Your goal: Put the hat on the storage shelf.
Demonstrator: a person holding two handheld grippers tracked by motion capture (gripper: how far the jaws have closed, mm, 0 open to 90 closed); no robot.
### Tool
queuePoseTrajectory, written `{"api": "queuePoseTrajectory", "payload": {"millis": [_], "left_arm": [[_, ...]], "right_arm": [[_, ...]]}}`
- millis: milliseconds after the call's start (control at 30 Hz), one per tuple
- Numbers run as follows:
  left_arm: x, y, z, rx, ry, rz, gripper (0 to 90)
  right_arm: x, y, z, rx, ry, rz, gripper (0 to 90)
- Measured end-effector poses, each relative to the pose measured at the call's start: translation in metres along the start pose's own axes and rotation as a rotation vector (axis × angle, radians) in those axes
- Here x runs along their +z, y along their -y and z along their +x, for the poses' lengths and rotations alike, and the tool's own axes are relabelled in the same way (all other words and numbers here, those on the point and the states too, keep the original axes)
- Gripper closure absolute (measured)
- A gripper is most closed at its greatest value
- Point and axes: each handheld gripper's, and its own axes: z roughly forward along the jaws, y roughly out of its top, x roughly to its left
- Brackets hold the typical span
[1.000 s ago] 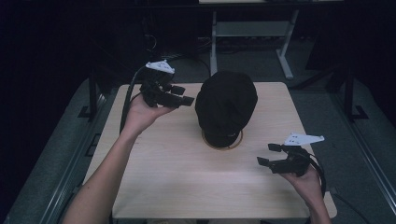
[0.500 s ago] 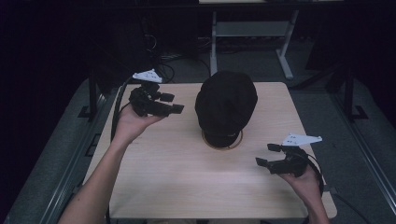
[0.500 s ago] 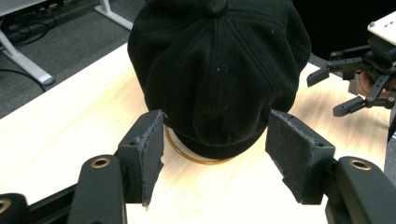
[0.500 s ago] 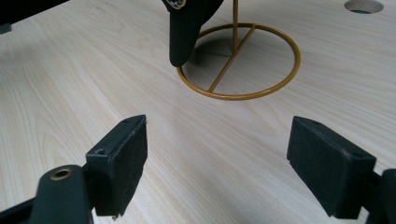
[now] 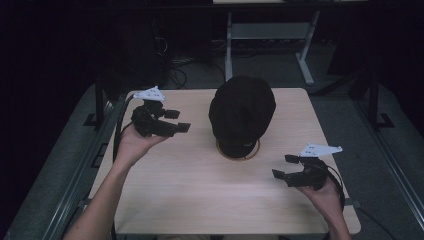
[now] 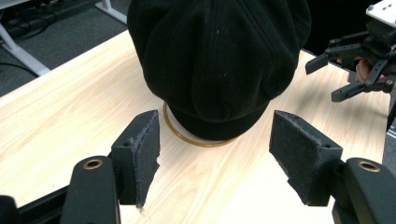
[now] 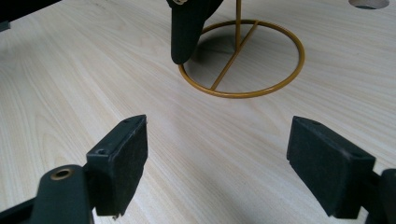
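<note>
In front of you, a light wood table (image 5: 200, 200) sits on grey floor (image 5: 350, 110). Beyond it, a white desk frame (image 5: 270, 31) stands near tangled cables (image 5: 175, 75).

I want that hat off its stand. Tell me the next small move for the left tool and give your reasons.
Probably ease the left tool straight forward toward the black hat. Its jaws stand open with the hat centred between them but some way ahead, touching nothing. The hat sits on a gold wire stand on the table. The right tool, also open, waits low near the table's edge, aimed at the stand's base.
</note>
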Motion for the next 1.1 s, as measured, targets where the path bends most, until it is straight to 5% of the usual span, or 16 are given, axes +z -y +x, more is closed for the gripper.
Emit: {"api": "queuePoseTrajectory", "payload": {"millis": [1100], "left_arm": [[-0.005,0.071,0.000,-0.074,-0.026,-0.011,29.9]], "right_arm": [[0.002,0.005,0.005,-0.004,0.006,0.022,20.6]]}}
